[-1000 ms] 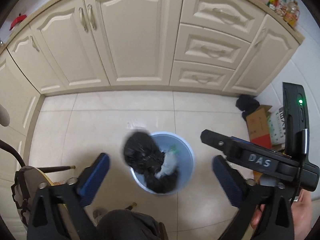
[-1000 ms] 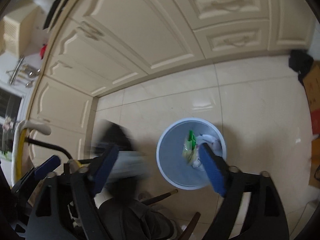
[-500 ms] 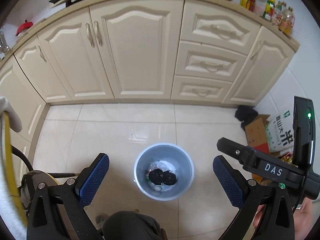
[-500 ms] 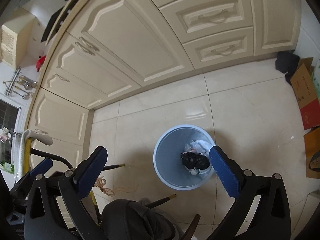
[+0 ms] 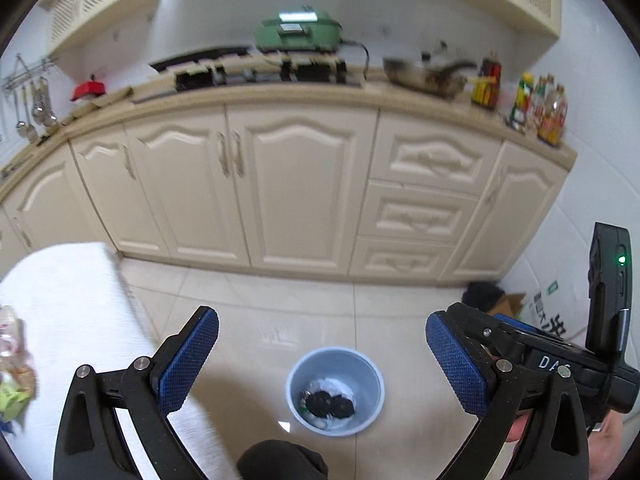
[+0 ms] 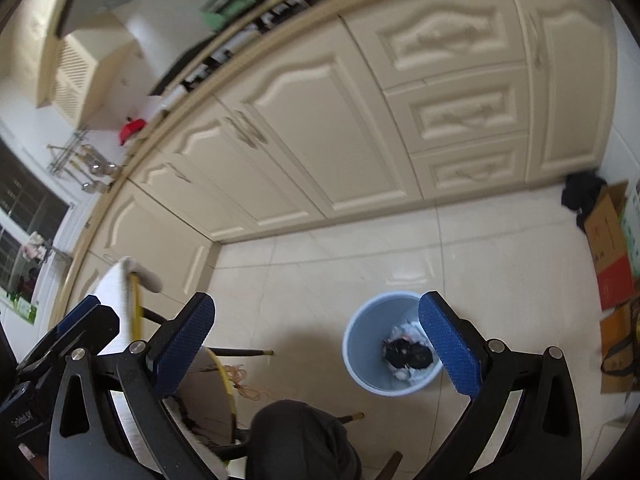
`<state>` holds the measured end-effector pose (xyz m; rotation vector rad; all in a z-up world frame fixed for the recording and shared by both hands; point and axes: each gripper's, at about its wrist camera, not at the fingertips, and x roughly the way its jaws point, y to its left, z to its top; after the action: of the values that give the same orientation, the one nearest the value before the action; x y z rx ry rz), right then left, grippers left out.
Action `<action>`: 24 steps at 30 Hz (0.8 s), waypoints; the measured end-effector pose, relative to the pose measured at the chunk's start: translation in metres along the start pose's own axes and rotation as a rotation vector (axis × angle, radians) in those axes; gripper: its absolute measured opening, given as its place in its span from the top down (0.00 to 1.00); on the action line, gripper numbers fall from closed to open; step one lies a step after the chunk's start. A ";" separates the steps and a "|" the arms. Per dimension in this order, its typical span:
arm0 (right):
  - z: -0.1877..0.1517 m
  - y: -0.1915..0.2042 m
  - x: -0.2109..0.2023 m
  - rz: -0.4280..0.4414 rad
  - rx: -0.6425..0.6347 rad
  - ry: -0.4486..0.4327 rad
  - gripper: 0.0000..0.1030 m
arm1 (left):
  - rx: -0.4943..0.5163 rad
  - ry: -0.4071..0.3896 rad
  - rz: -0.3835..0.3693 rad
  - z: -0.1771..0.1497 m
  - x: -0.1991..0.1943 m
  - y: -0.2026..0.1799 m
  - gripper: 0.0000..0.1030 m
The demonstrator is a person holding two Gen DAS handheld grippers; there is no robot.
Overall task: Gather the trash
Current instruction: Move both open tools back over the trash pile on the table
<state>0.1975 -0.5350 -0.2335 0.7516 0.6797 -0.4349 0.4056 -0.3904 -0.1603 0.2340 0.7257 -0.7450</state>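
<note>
On cream floor tiles at 6 o'clock, blue bin [image 5: 335,391] holding black trash bag [image 5: 330,405], left gripper [image 5: 322,362] and right gripper [image 6: 316,346] fingers spread empty, "DAS" lettering at 4 o'clock, cream cabinets [image 5: 304,196] under cluttered bench [image 5: 448,102].

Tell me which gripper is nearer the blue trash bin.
Right, but only slightly. The right gripper hangs open above the blue trash bin, one finger overlapping its rim in view. The left gripper, also open, is raised higher, the bin smaller below it.
</note>
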 end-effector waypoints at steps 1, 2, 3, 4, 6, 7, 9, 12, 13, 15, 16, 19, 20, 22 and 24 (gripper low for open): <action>0.000 0.008 -0.003 0.006 -0.013 -0.005 0.00 | -0.009 -0.020 0.005 -0.004 -0.016 0.005 0.01; 0.000 0.019 -0.008 0.014 -0.032 -0.012 0.00 | -0.019 -0.041 0.009 -0.009 -0.033 0.010 0.01; 0.000 0.029 -0.012 0.021 -0.046 -0.018 0.00 | -0.026 -0.060 0.014 -0.013 -0.048 0.015 0.01; -0.001 0.041 -0.017 0.032 -0.065 -0.025 0.00 | -0.035 -0.086 0.025 -0.018 -0.067 0.023 0.01; -0.003 0.061 -0.023 0.053 -0.100 -0.038 0.00 | -0.049 -0.119 0.042 -0.029 -0.096 0.033 0.01; -0.005 0.075 -0.027 0.067 -0.125 -0.045 0.00 | -0.065 -0.140 0.054 -0.035 -0.115 0.041 0.01; -0.008 0.098 -0.033 0.088 -0.162 -0.055 0.00 | -0.092 -0.172 0.071 -0.048 -0.142 0.053 0.01; -0.013 0.138 -0.044 0.132 -0.232 -0.079 0.00 | -0.127 -0.215 0.104 -0.066 -0.183 0.068 0.01; -0.015 0.150 -0.048 0.146 -0.254 -0.085 0.00 | -0.140 -0.230 0.118 -0.073 -0.197 0.073 0.01; -0.020 0.173 -0.056 0.183 -0.296 -0.093 0.00 | -0.164 -0.262 0.144 -0.086 -0.225 0.083 0.01; -0.023 0.183 -0.058 0.196 -0.315 -0.092 0.00 | -0.175 -0.276 0.161 -0.094 -0.239 0.088 0.01; -0.032 0.216 -0.067 0.246 -0.373 -0.095 0.00 | -0.210 -0.314 0.207 -0.118 -0.278 0.100 0.01; -0.036 0.228 -0.069 0.265 -0.393 -0.098 0.00 | -0.226 -0.328 0.219 -0.127 -0.292 0.104 0.01; -0.042 0.245 -0.074 0.290 -0.422 -0.106 0.00 | -0.253 -0.354 0.254 -0.144 -0.317 0.110 0.01; -0.050 0.264 -0.081 0.324 -0.454 -0.112 0.00 | -0.274 -0.374 0.283 -0.156 -0.333 0.112 0.01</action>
<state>0.2739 -0.3141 -0.0790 0.3910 0.5127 -0.0196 0.2324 -0.0628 -0.0565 -0.0538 0.4193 -0.3969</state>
